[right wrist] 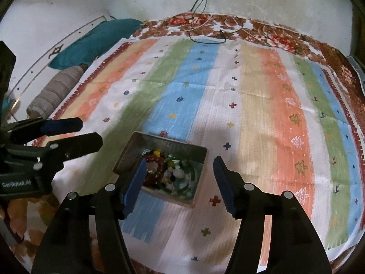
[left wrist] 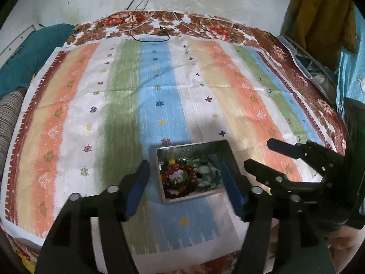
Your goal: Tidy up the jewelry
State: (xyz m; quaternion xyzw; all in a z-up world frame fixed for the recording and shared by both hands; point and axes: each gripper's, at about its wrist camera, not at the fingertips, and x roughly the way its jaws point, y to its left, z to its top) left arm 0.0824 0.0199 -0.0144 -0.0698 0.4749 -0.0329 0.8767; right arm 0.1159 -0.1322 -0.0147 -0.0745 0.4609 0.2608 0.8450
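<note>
A small open metal tin point(left wrist: 194, 146) point(right wrist: 164, 140) lies on the striped cloth, filled with jewelry. Inside it are dark red and multicoloured bead bracelets point(left wrist: 180, 179) point(right wrist: 157, 171) and greenish bangles point(left wrist: 211, 182) point(right wrist: 194, 173). My left gripper point(left wrist: 184, 163) hovers above the tin with its blue-padded fingers point(left wrist: 139, 182) spread wide and nothing pressed between them. My right gripper point(right wrist: 180, 159) hangs over the same tin, also open and empty. Each gripper shows in the other's view: the right one point(left wrist: 260, 153) beside the tin's right side, the left one point(right wrist: 90, 130) beside its left side.
A striped cloth point(left wrist: 159, 86) point(right wrist: 228, 105) covers a floral bedspread point(left wrist: 205, 27). Black and white cables point(left wrist: 150, 29) point(right wrist: 212, 32) lie at the far edge by the wall. A teal pillow point(right wrist: 91, 43) and striped bolster point(right wrist: 54, 91) sit at left. A yellow garment point(left wrist: 319, 16) hangs at right.
</note>
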